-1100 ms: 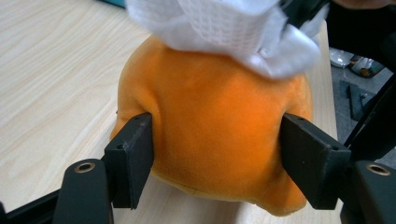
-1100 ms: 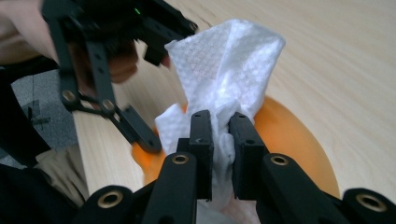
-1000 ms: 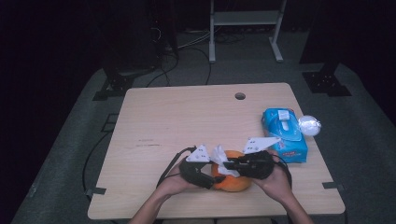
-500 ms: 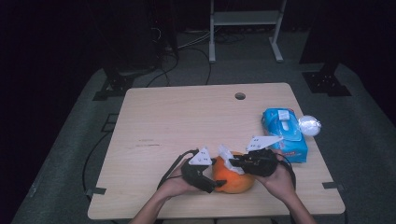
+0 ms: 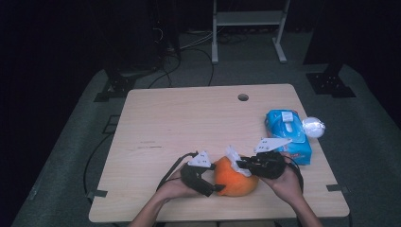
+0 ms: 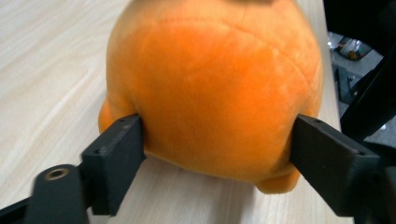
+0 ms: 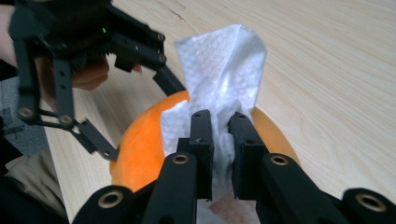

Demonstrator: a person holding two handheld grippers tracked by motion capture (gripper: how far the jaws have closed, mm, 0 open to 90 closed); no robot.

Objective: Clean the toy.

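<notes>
Right at the near edge of the worktop (image 5: 156,123), the orange plush toy (image 5: 235,178) sits between both hands. The left tongs (image 6: 217,140) have just been opening; their jaws now stand at the toy's flanks, bracketing it, probably to steady it, though real pressure looks gone. The right tongs (image 7: 219,135) are clenched on a white tissue (image 7: 224,60), holding it against the toy's top, apparently to wipe it. Farther back on the right, the blue tissue pack (image 5: 288,135) lies handy for refills, a crumpled white ball (image 5: 313,126) just beside it.
</notes>
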